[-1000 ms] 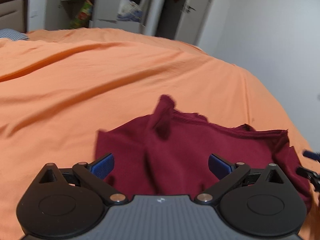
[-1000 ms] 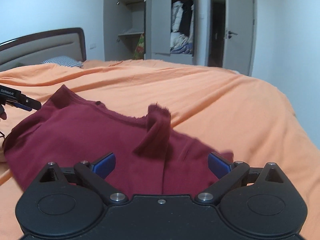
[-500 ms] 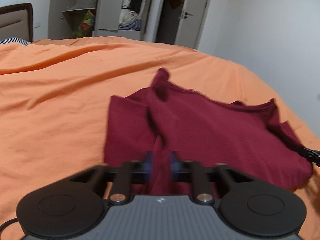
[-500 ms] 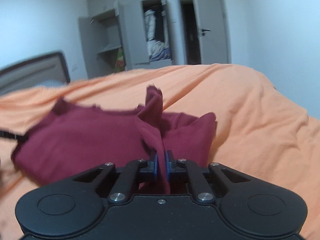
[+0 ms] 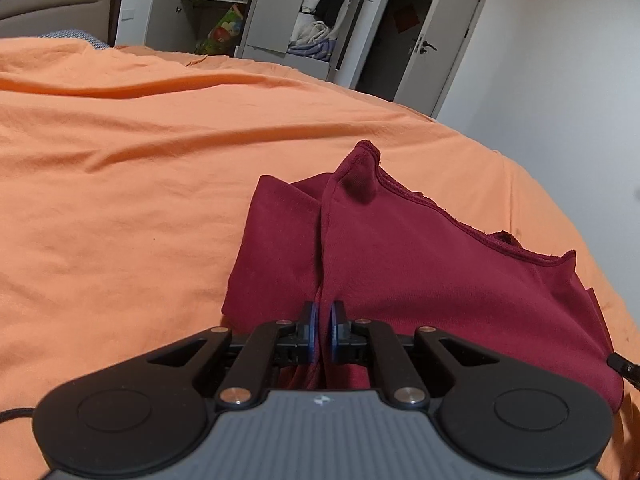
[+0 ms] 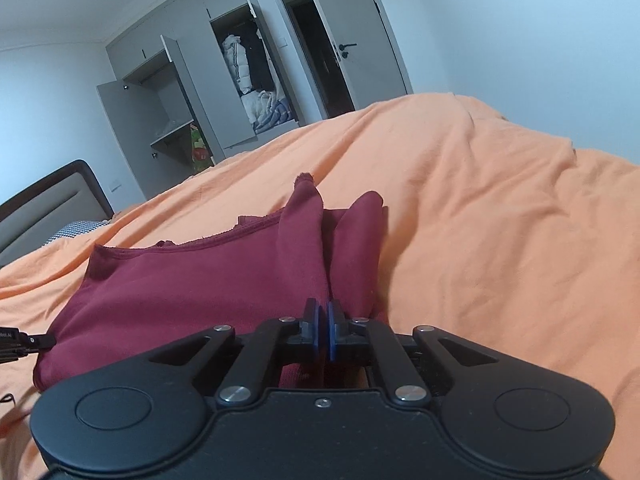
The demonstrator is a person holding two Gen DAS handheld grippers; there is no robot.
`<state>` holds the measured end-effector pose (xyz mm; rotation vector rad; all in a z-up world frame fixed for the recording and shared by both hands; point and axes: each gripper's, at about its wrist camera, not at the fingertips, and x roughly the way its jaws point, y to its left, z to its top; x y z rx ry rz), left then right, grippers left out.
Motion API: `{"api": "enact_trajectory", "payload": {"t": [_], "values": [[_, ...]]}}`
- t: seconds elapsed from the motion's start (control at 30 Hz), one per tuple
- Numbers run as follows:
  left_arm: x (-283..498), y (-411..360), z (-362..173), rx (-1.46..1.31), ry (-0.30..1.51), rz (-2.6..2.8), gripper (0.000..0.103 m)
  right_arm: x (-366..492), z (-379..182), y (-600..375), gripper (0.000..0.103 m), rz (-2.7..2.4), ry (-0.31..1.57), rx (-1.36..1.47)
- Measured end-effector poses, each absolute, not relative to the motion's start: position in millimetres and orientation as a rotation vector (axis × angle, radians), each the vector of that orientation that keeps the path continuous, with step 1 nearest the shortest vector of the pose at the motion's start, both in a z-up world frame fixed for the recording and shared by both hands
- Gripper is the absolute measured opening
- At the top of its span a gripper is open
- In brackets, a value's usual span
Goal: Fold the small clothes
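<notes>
Orange bedding [image 5: 140, 184] covers the bed, with an open wardrobe [image 6: 224, 80] behind. Near the bed's right edge lies a maroon garment [image 5: 420, 272]; the left tongs [image 5: 321, 330] and right tongs [image 6: 322, 330] each pinch a raised fold of it.

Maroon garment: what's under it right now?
The orange bedsheet shows all around the maroon garment, which lies on it. Anything beneath the cloth itself is covered, so cannot tell.
</notes>
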<state>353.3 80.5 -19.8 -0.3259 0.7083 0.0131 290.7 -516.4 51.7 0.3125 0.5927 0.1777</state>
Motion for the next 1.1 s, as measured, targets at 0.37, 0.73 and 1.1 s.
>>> {"api": "enact_trajectory", "payload": {"t": [0.37,0.73,1.1], "values": [[363,64,0,-0.203,0.615,0.086,0.057,313,73,-474,0.077,0.175,0.476,-0.019],[447,45,-24,-0.083,0.629,0.193,0.059,420,37,-453,0.029,0.123,0.565,-0.162],[456,55,-68,-0.139,0.568,0.250,0.065,435,2,-468,0.032,0.079,0.577,-0.059]]}}
